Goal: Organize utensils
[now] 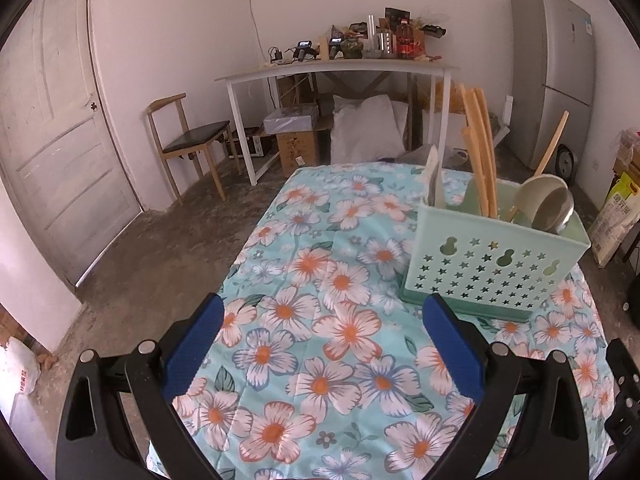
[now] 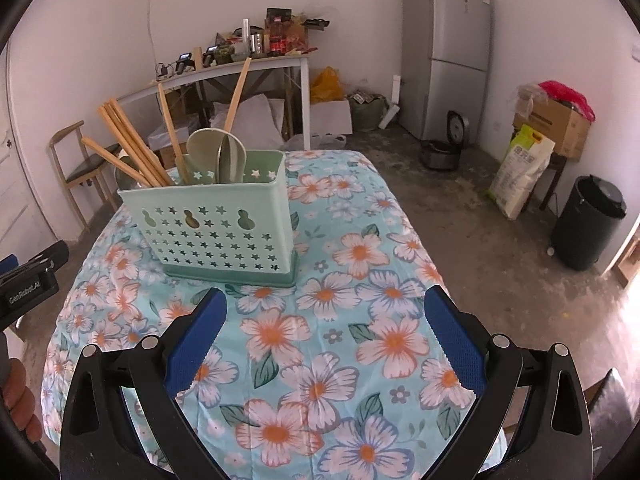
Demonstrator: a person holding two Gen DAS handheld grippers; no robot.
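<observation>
The mint-green utensil caddy (image 2: 218, 226) is seen upper left of centre in the right wrist view and at centre right in the left wrist view (image 1: 494, 258), standing on the floral tablecloth (image 2: 340, 320) with chopsticks (image 2: 134, 148) and ladles (image 2: 218, 152) already upright inside. Both the left gripper (image 1: 324, 344) and the right gripper (image 2: 326, 340) are held spread wide with nothing between the pads. No loose utensil is visible on the cloth, so the work is judged nearly complete; any regrouping is best done by closing on one handle well above the rim and lifting it straight up.
</observation>
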